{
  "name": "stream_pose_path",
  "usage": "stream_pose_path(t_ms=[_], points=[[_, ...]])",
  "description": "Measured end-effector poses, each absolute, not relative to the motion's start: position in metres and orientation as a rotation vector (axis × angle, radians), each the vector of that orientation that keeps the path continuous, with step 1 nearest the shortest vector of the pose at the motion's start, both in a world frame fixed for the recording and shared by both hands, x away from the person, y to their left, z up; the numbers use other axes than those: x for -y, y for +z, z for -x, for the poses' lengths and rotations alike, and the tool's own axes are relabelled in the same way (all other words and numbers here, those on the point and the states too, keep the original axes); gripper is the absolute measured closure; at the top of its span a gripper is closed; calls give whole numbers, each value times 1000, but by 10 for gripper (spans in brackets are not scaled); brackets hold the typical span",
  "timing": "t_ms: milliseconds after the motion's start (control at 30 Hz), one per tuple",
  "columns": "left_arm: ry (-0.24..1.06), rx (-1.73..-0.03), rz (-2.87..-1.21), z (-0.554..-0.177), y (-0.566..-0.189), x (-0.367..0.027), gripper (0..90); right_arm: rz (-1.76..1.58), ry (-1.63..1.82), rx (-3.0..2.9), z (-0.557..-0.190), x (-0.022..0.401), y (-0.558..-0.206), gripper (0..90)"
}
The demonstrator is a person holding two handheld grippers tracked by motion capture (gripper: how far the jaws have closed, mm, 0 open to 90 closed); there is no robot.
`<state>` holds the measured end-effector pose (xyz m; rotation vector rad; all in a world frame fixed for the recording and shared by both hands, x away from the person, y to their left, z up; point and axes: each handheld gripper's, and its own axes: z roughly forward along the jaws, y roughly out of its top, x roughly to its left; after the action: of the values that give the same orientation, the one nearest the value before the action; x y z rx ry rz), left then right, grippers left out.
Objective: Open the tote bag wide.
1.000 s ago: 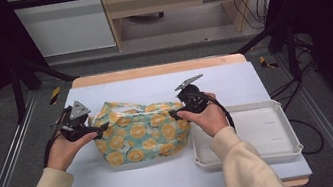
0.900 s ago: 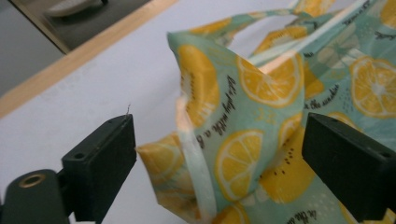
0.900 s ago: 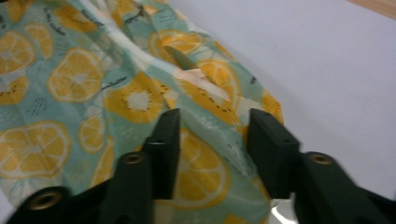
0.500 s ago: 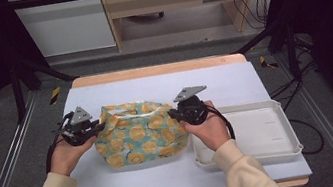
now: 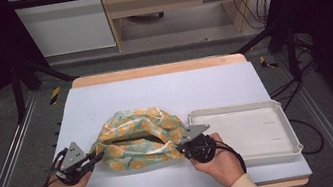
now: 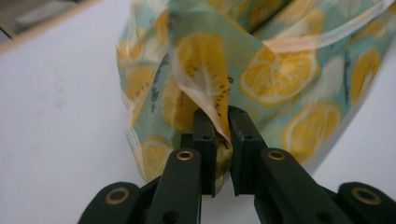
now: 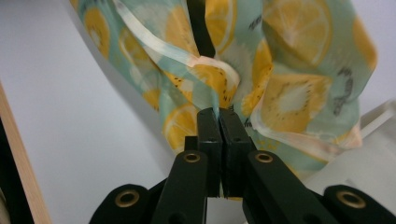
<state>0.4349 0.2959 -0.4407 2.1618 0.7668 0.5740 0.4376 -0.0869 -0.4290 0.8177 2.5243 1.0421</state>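
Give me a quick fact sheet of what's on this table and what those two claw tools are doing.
Surface: white table with a wooden far edge
Main item: lemon-print bag, teal and yellow, lying crumpled, mouth slightly open
Left hand-held gripper: jaws have just been closing, now pinched on the bag's left edge, seen close in the left gripper view
Right hand-held gripper: shut on the bag's right edge
Beside it: white tray, to the bag's right, nothing in it

White tray (image 5: 261,131) blocks the right — far mat (image 5: 164,89) lies open.
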Motion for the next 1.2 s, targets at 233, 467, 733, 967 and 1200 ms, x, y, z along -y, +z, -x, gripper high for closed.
stream_pose_path(t_ms=[233,467,733,967,1200], points=[[585,-781,-2142,-434,-447,-299,842,-802,1084,-2521,-436,85,-420,627],[598,-785,-2149,-435,-449,-299,847,-805,1165,-2469,-446,90,-385,352],[604,-770,-2149,-434,-449,-297,850,-781,1172,-2482,-480,55,-370,414],[606,-765,-2142,-433,-447,-299,851,-799,1010,-2587,-509,20,-394,633],[620,-753,-2163,-433,-447,-296,850,-745,1100,-2555,-493,26,-383,881]])
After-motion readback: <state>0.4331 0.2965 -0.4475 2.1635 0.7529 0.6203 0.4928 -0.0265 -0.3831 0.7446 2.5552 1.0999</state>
